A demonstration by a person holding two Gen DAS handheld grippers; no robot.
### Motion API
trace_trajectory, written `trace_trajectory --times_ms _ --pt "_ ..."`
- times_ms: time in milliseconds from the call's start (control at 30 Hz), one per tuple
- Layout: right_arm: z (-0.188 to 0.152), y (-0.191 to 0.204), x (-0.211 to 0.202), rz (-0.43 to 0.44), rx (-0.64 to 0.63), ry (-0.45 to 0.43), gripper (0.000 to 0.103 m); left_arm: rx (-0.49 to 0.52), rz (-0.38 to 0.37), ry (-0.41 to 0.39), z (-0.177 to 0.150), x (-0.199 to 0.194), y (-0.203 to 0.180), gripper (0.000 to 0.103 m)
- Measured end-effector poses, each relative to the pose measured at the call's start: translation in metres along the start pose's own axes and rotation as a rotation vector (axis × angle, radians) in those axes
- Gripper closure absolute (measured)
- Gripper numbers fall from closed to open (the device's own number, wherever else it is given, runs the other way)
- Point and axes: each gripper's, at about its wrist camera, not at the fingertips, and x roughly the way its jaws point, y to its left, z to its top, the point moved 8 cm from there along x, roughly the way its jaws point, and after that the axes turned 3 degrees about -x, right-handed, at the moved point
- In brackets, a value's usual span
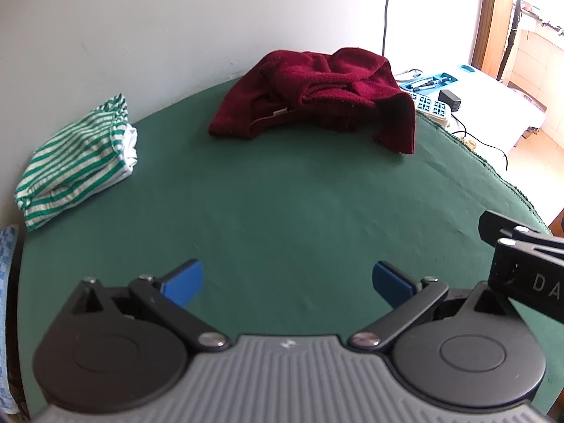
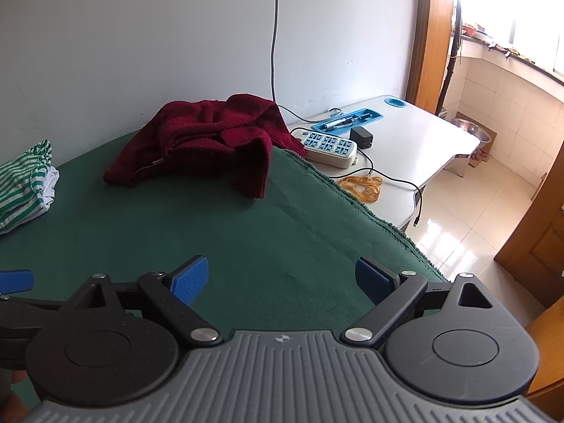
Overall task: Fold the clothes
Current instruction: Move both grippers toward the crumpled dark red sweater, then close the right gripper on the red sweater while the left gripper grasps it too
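Observation:
A crumpled dark red knit garment (image 1: 317,95) (image 2: 208,141) lies in a heap at the far side of the green cloth-covered table (image 1: 282,194) (image 2: 229,232), near the wall. A folded green-and-white striped garment (image 1: 75,162) (image 2: 23,179) rests at the far left, with a bit of white fabric under it. My left gripper (image 1: 287,280) hovers open over bare green cloth near the front, holding nothing. My right gripper (image 2: 282,282) is open too and holds nothing, well short of the red garment. Part of the right gripper's body (image 1: 521,264) shows at the right edge of the left wrist view.
Beyond the green cloth's right edge a white table (image 2: 416,141) carries a power strip (image 2: 329,148), a black adapter (image 2: 361,137), a blue pen tray (image 2: 347,120), cables and orange rubber bands (image 2: 365,185). A white wall stands behind. Tiled floor and a wooden door lie to the right.

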Motion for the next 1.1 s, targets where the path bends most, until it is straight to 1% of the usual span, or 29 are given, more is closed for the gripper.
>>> trace_trajectory --times_ms 167,267,300,367,400,467,533,567,633,700,733,767,800,833,900,1000,1067,1100 --pt "-0.002 0.000 0.005 0.006 -0.007 0.004 0.011 0.009 -0.003 0.006 -0.002 0.004 -0.004 0.001" --pt "-0.001 0.002 0.015 0.035 -0.023 0.007 0.011 0.021 -0.004 -0.007 0.001 0.014 -0.002 0.001" --pt "0.002 0.003 0.021 0.053 -0.033 0.001 0.011 0.029 0.001 -0.008 0.004 0.020 0.001 0.001" --pt "0.016 0.004 0.035 0.078 -0.061 -0.039 0.011 0.050 0.015 -0.011 0.011 0.033 0.007 0.001" --pt "0.024 0.004 0.046 0.081 -0.083 -0.048 0.011 0.067 0.030 -0.017 0.017 0.040 0.011 0.001" --pt "0.040 0.005 0.077 0.090 -0.131 -0.031 0.011 0.095 0.059 -0.022 0.027 0.055 0.018 0.001" --pt "0.057 0.007 0.110 0.117 -0.160 -0.016 0.011 0.101 0.056 -0.009 0.038 0.070 0.024 0.001" --pt "0.067 0.009 0.126 0.114 -0.182 -0.025 0.011 0.100 0.055 -0.003 0.042 0.076 0.027 0.001" --pt "0.088 0.014 0.162 0.058 -0.251 -0.055 0.011 0.085 0.057 -0.007 0.048 0.081 0.030 0.001" --pt "0.101 0.016 0.198 0.016 -0.280 -0.039 0.011 0.068 0.066 -0.017 0.053 0.084 0.031 0.001" --pt "0.106 0.018 0.215 0.013 -0.282 -0.025 0.013 0.061 0.075 -0.019 0.053 0.085 0.030 0.001" --pt "0.106 0.018 0.223 0.047 -0.258 0.001 0.028 0.055 0.084 -0.022 0.053 0.085 0.030 0.001" --pt "0.105 0.019 0.232 0.081 -0.235 0.026 0.046 0.050 0.091 -0.021 0.053 0.086 0.029 0.001" --pt "0.105 0.020 0.240 0.115 -0.211 0.052 0.099 0.050 0.093 -0.016 0.052 0.087 0.028 0.001" --pt "0.105 0.022 0.251 0.185 -0.173 0.087 0.098 0.054 0.101 -0.015 0.054 0.090 0.027 0.001" --pt "0.107 0.027 0.209 0.306 -0.231 -0.035 0.098 0.057 0.117 -0.027 0.067 0.096 0.026 0.001" --pt "0.099 0.025 0.184 0.338 -0.295 -0.070 0.096 0.047 0.112 -0.041 0.084 0.102 0.023 0.001" --pt "0.095 0.019 0.181 0.345 -0.291 -0.064 0.094 0.049 0.108 -0.054 0.095 0.106 0.020 0.001"
